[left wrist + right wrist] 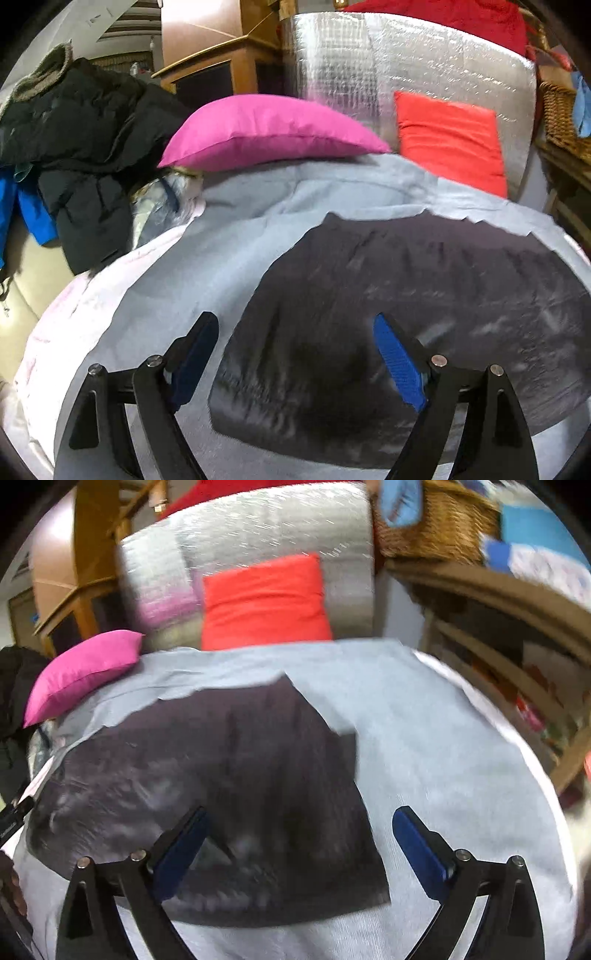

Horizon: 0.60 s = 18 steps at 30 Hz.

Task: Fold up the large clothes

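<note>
A dark grey garment (406, 314) lies spread flat on a light blue-grey sheet (207, 273). It also shows in the right wrist view (236, 775) on the same sheet (443, 760). My left gripper (295, 332) is open and empty, hovering over the garment's near left part. My right gripper (299, 827) is open and empty, over the garment's near right part. Both views are blurred.
A pink pillow (266, 129) and a red cushion (450, 140) lie at the far edge against a silver foil-covered backrest (369, 66). Dark coats (81, 147) pile at the left. A wicker basket (436, 528) and wooden shelves (517, 672) stand right.
</note>
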Each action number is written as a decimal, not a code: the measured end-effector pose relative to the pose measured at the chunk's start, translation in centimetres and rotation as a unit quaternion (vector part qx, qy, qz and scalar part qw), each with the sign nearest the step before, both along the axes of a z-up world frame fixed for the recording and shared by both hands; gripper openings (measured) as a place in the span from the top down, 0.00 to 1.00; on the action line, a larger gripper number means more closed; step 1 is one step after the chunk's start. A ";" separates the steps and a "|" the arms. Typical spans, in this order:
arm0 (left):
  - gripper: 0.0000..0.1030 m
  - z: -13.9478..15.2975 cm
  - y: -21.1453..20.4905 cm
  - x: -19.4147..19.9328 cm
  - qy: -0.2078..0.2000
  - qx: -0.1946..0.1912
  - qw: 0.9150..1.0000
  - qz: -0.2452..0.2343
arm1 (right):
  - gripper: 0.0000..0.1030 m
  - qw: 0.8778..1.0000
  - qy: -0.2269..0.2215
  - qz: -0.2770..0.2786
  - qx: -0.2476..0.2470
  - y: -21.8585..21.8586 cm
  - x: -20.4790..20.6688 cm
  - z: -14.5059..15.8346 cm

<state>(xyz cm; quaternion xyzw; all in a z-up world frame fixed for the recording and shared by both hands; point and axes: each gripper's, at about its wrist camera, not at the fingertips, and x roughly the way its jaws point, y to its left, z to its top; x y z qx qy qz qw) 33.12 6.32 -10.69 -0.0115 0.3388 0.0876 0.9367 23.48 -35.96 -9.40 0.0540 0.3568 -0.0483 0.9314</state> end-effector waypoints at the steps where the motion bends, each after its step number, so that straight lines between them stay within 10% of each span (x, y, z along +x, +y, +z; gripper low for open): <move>1: 0.16 0.2 0.3 0.1 0.000 -0.011 1.000 -0.006 | 0.02 1.000 -0.002 0.013 -0.008 0.3 0.7 0.6; 9: 0.16 -1.2 5.6 0.9 0.031 -0.075 0.997 0.009 | 0.02 0.982 0.042 0.025 0.180 -7.2 6.4 -0.6; 18: 0.16 -1.7 3.1 -1.0 0.018 -0.090 0.996 -0.011 | 0.05 0.985 0.037 0.051 0.163 -7.7 7.3 -1.1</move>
